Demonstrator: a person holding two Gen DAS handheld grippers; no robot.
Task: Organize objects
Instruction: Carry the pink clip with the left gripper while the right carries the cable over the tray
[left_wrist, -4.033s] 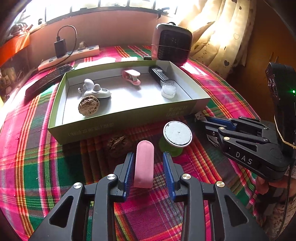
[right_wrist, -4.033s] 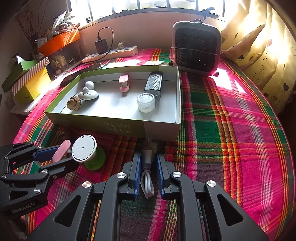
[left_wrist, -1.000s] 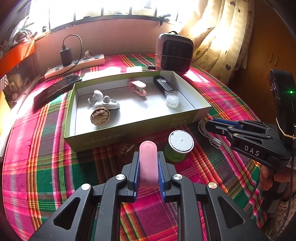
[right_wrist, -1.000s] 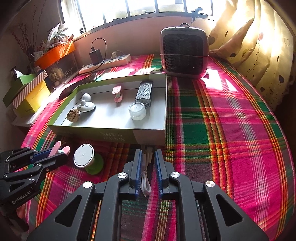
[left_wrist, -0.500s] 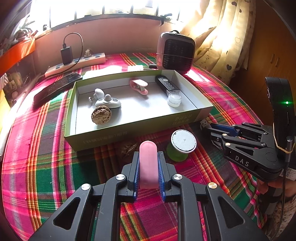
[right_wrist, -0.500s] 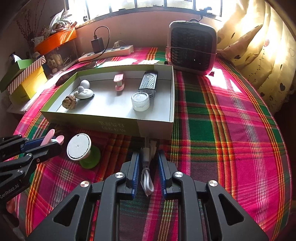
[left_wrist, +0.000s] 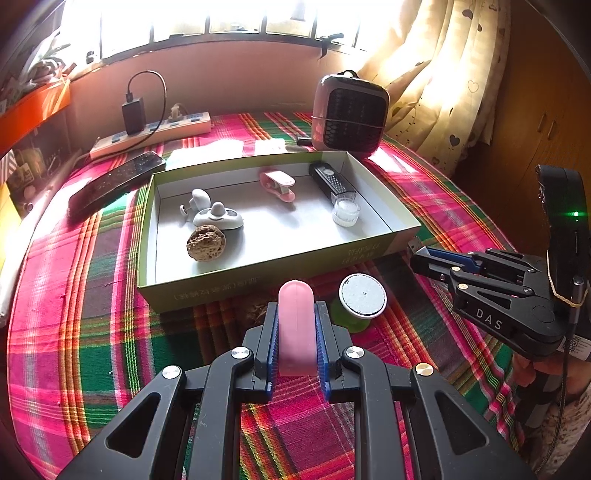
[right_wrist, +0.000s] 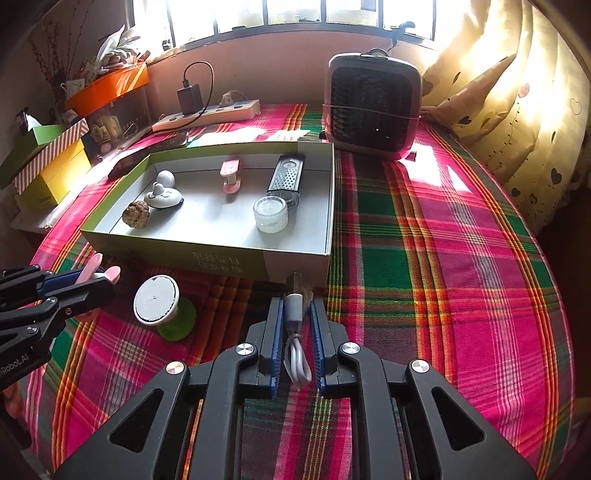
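Apparently "DAS" marks the right tongs gripping a cable.

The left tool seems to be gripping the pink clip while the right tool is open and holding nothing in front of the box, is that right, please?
Not quite. The left tool does grip the pink clip, but the right tool is not empty: the right wrist view shows it shut on a white USB cable, just in front of the green box.

L gripper clamped on load; R gripper likewise.
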